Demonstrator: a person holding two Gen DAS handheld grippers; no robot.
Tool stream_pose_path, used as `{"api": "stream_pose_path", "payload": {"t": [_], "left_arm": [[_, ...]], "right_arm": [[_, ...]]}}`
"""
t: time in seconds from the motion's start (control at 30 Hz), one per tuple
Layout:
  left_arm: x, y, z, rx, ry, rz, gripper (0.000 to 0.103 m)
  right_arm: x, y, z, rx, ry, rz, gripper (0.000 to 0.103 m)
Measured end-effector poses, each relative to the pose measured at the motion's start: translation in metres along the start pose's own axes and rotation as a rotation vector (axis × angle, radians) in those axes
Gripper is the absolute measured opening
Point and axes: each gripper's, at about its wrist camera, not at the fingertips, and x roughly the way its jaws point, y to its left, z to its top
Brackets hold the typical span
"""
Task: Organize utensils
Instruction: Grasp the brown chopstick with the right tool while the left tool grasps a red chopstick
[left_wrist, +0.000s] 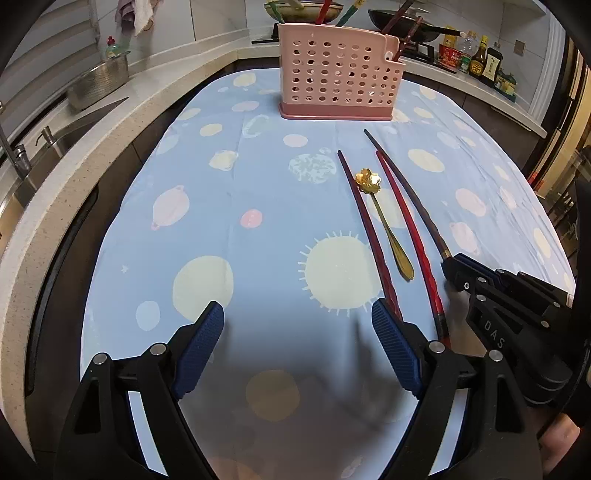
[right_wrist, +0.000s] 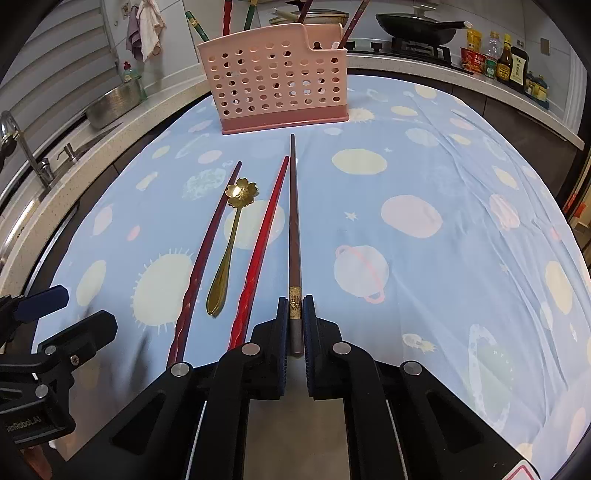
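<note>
Several chopsticks already stand in the pink holder (right_wrist: 273, 77); your right gripper (right_wrist: 295, 325) pinches the brown chopstick (right_wrist: 294, 221), left gripper (left_wrist: 297, 347) spread, two red chopsticks (right_wrist: 258, 251) and gold spoon (right_wrist: 229, 243) remaining.

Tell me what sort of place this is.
Most likely a home kitchen. A sink with a faucet sits in the counter on the left, a pan rests on a gas stove at the back, and sauce bottles line the counter on the right.
</note>
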Motion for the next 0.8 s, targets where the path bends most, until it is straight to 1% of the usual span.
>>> {"api": "stream_pose_path", "payload": {"t": [0.23, 0.5, 0.73, 0.8], "left_arm": [[-0.002, -0.010, -0.008, 0.014, 0.011, -0.030, 0.078], [-0.001, -0.028, -0.021, 0.043, 0.031, -0.071, 0.078], [0.006, -0.037, -0.025, 0.058, 0.041, -0.075, 0.078], [0.008, -0.037, -0.026, 0.058, 0.045, -0.074, 0.076]], "right_arm": [[-0.011, -0.009, -0.012, 0.031, 0.001, 0.005, 0.007], [-0.030, -0.025, -0.035, 0.067, 0.013, 0.007, 0.007], [-0.038, -0.025, -0.047, 0.072, 0.019, 0.015, 0.007], [-0.039, -0.024, -0.048, 0.069, 0.019, 0.017, 0.007]]}}
